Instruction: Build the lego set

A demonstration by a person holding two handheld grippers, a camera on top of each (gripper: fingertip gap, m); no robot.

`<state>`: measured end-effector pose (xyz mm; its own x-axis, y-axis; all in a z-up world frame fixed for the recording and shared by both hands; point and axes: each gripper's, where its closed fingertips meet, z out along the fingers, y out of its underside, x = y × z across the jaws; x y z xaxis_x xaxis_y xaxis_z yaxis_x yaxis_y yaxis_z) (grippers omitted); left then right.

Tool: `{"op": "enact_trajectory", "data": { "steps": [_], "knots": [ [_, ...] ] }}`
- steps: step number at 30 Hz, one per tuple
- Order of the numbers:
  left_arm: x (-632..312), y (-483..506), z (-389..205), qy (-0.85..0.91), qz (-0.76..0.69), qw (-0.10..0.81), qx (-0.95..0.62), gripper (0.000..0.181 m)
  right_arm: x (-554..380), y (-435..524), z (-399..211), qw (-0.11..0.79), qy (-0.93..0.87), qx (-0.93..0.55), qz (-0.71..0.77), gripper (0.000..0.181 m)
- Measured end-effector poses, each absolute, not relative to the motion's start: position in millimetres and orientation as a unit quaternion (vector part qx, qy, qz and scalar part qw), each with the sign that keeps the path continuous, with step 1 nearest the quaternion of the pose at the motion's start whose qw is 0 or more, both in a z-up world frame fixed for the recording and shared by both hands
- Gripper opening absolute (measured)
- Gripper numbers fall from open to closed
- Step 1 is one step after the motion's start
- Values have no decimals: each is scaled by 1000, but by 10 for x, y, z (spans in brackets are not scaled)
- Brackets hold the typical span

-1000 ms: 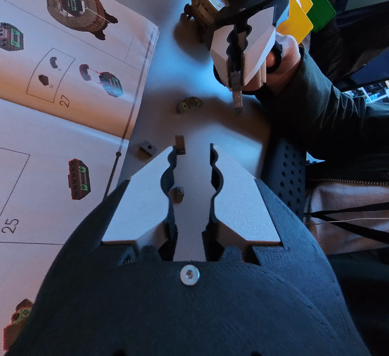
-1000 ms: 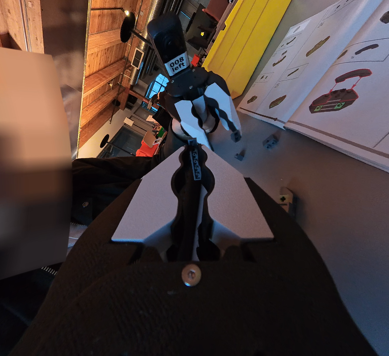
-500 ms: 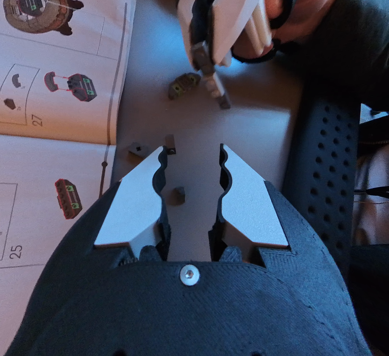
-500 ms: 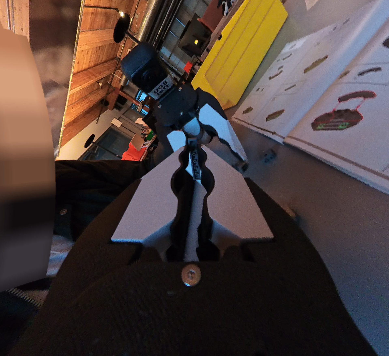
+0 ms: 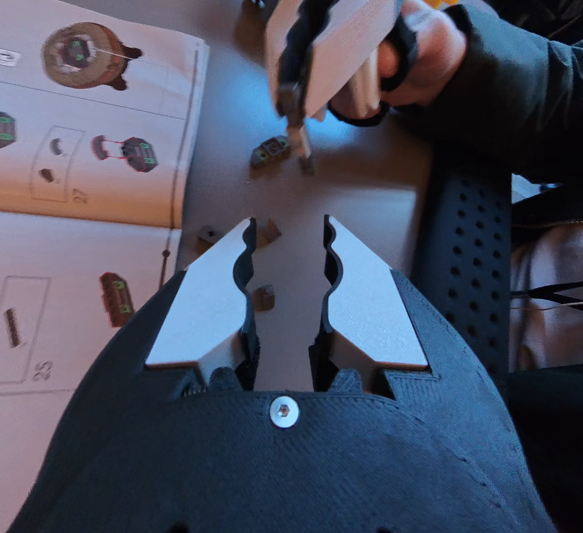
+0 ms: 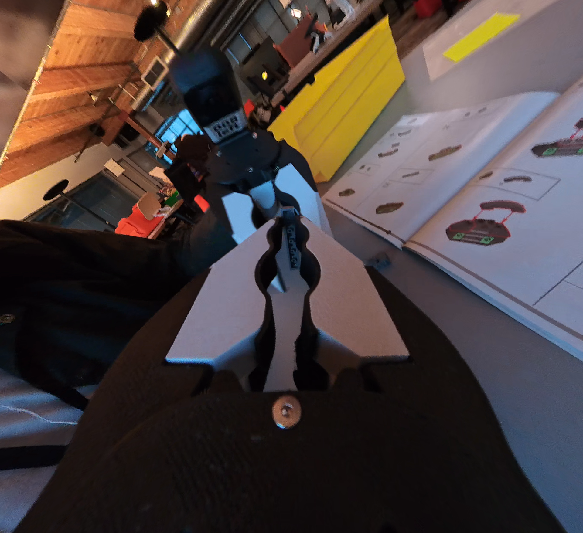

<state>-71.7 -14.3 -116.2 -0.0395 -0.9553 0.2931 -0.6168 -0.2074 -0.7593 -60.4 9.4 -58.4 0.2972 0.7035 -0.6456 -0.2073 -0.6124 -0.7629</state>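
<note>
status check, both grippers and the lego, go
Left gripper open, empty, over loose small pieces. Right gripper shut on long thin plate, its end near small brown sub-assembly. Nothing between them.

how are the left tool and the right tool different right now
The left tool is open with nothing between its jaws, while the right tool is shut on a thin grey studded lego strip. The left tool points down at the grey table, over small loose brown pieces; the right tool holds its strip's tip down near a small brown lego sub-assembly. Both have white fingers with wavy black pads on black bodies.
</note>
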Motion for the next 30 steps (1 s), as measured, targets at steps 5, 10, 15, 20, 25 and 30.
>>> {"op": "enact_trajectory", "data": {
  "steps": [5,10,15,20,25,30],
  "knots": [
    [-709,-178,-724,530,-533,206,-627,25,-549,25,-404,395,-142,-661,621,6],
    [-708,-214,-463,460,-638,154,-598,23,-650,-28,-417,376,-158,-658,633,6],
    [-679,-235,-476,466,-636,155,-595,9,-703,-53,-438,369,-165,-660,633,6],
    [-654,-157,-579,471,-603,174,-620,21,-711,-63,-425,365,-165,-657,639,6],
    [-634,-244,-576,487,-606,166,-607,7,-743,-73,-441,363,-169,-659,637,6],
    [-653,-224,-533,476,-618,164,-604,6,-731,-67,-418,369,-166,-652,641,6]
  ]
}}
